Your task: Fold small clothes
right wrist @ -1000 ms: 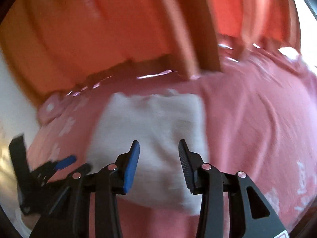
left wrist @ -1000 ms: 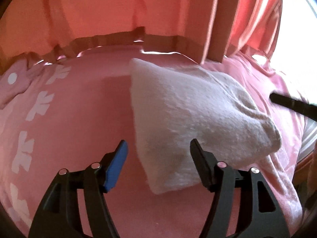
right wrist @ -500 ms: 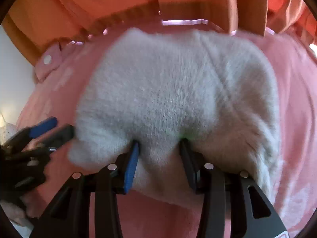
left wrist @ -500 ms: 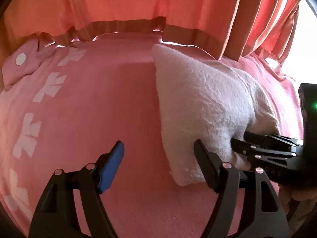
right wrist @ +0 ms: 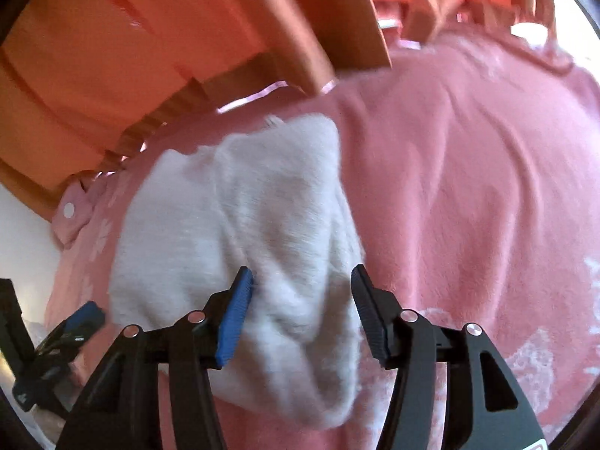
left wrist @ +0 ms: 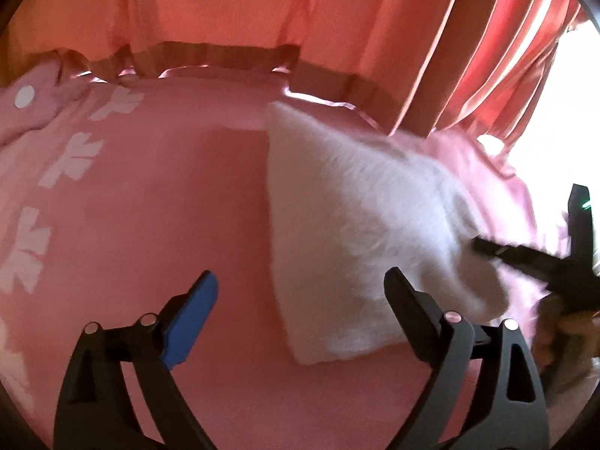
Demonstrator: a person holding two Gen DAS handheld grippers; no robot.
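White cloth (right wrist: 243, 225) lies between the right gripper (right wrist: 300, 300) jaws, wide apart; left gripper (left wrist: 300, 300) jaws wide, cloth at two o'clock

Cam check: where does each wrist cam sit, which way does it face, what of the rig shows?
Left wrist: on the left gripper, looking along its open fingers across the pink bedspread at the white garment; right gripper enters at right.
Right wrist: on the right gripper, fingers open around the garment; left gripper at lower left.
Shared: garment, bedspread, orange curtains, each other's gripper.
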